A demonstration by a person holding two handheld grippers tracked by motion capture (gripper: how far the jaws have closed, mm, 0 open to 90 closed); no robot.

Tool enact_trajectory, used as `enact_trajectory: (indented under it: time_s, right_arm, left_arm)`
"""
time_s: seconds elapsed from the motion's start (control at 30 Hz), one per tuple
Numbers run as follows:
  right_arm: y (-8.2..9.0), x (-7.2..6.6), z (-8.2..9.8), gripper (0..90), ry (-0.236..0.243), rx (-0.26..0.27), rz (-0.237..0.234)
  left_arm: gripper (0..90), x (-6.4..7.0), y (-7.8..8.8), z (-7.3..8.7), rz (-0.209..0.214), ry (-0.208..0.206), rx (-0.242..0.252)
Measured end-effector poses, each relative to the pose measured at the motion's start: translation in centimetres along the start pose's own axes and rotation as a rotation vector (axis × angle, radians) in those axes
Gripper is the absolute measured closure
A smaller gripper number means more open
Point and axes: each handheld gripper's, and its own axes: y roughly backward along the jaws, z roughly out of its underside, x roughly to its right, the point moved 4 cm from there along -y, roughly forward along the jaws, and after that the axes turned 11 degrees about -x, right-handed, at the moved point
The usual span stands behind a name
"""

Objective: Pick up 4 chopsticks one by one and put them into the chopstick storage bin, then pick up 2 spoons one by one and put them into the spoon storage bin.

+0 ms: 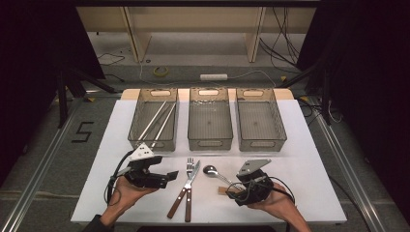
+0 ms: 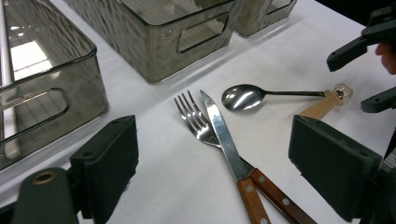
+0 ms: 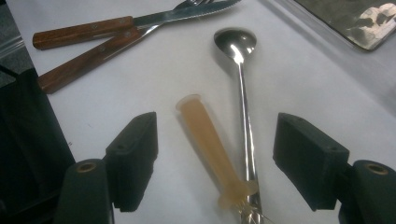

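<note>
Work in hand: sorting cutlery into 3 clear bins at the far side of a white mat (image 1: pixel 300 145).
Left gripper (image 1: pixel 167 177): jaws spread wide, nothing between them; it hovers low just left of the fork and knife, pointing toward them.
Right gripper (image 1: pixel 231 189): jaws apart and empty, straddling the near end of the spoon's handle.
Fork (image 2: pixel 194 119) and knife (image 2: pixel 224 135): lying crossed on the mat in front of the middle bin, the knife blade over the fork's neck, wooden handles toward the person.
Spoon (image 3: pixel 243 88): flat on the mat, bowl toward the bins, with a pale tan tube-like piece (image 3: pixel 210 149) lying beside its handle and meeting it at the near end.
Left bin (image 1: pixel 153 121): already holds 2 long pale sticks, probably chopsticks.
Middle bin (image 1: pixel 210 123) and right bin (image 1: pixel 260 121): nothing visible inside.
Doing it well: take 1 utensil by its wooden handle, where the 2 handles fan apart; the knife is on top, so lifting it first should leave the fork lying. Come down square so the pads clamp the handle's sides.
Edges: handle ends lie close to the mat's near edge; bin rims stand tall, so lift clear before crossing.
Open room: bare mat between cutlery and bins, and to each side.
</note>
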Motion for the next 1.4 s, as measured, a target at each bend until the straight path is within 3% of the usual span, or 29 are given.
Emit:
enact_trajectory:
  time_s: [0.63,0.9,1.4]
  right_arm:
    - [-1.4,-0.1,-0.6,39.7,0.105,-0.136,0.004]
    - [-1.9,-0.2,-0.7,47.3,0.120,-0.161,-0.002]
    - [-2.9,0.0,-0.7,58.5,0.196,-0.216,0.008]
  left_arm:
    - [15.4,0.7,0.6,0.7,-0.024,-0.025,0.029]
    - [15.4,0.9,0.6,0.7,-0.024,-0.034,0.032]
    - [15.4,1.1,0.6,0.8,-0.027,-0.053,0.025]
